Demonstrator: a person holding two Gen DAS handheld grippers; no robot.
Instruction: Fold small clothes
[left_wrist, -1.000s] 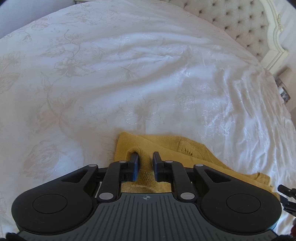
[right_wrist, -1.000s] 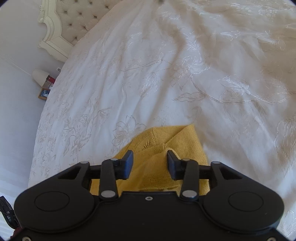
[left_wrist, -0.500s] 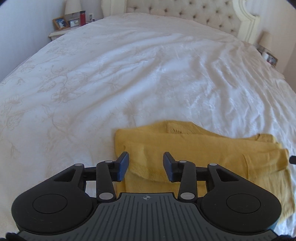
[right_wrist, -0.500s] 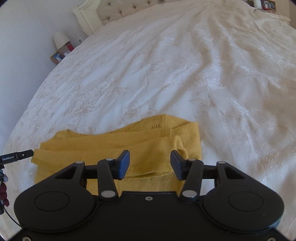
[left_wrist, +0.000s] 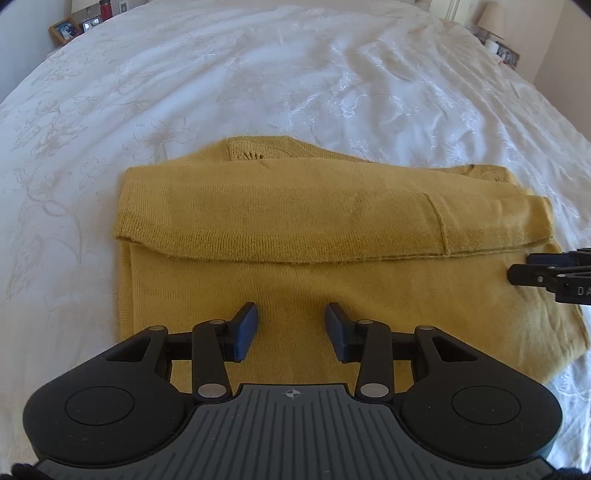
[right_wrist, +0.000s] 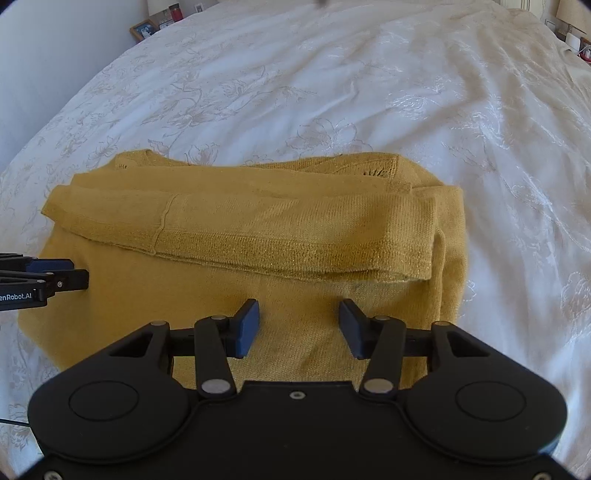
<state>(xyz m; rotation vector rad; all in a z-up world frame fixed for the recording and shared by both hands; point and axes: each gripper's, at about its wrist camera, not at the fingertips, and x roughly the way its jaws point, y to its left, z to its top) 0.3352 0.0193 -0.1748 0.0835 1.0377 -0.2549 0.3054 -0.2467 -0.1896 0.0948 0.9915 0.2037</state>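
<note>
A mustard-yellow knitted garment (left_wrist: 332, 221) lies flat on the white bed, with its far part folded over toward me as a long flap (right_wrist: 277, 225). In the left wrist view my left gripper (left_wrist: 291, 317) hovers over the garment's near left half, open, with nothing between its blue pads. My right gripper (right_wrist: 299, 314) is over the near right half, also open and holding nothing. Each gripper's tip shows in the other's view: the right gripper (left_wrist: 524, 275) at the right edge, the left gripper (right_wrist: 74, 277) at the left edge.
The white embroidered bedcover (left_wrist: 295, 81) spreads wide beyond and beside the garment. Far off, a bedside table with photo frames (left_wrist: 64, 29) stands at the left, and a lamp (left_wrist: 491, 18) with small items at the right.
My left gripper let go of the garment's edge and opened. Both grippers rolled level and drew back toward the near edge, so the whole folded garment now shows in each view.
</note>
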